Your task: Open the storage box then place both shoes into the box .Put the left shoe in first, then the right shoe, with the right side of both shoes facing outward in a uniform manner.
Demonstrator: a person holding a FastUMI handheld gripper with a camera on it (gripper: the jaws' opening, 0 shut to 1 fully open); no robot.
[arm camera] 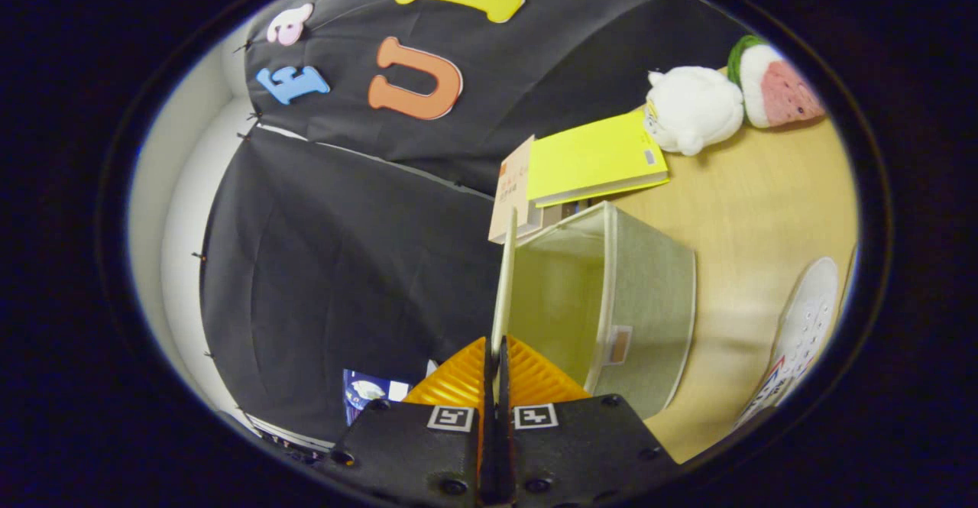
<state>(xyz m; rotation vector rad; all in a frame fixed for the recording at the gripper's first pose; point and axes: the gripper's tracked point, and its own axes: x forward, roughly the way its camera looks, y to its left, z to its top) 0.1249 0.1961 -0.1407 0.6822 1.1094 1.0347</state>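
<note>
Pinching the thin edge of a raised lid (pixel 503 279), the fingers (pixel 495 370) are seen nearly closed on it. A grey fabric box (pixel 646 294) is shown open on the wooden surface (pixel 764 202), its inside apparently empty, with a small unreadable label. A white shoe (pixel 802 332) lies beyond, near a yellow book (pixel 592 160) and plush toys (pixel 691 107).

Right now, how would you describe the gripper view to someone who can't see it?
The gripper is shut on the lid of a grey-green storage box, holding it swung open above a wooden table. A white shoe lies beside the box; a yellow book and two plush toys sit beyond.
</note>
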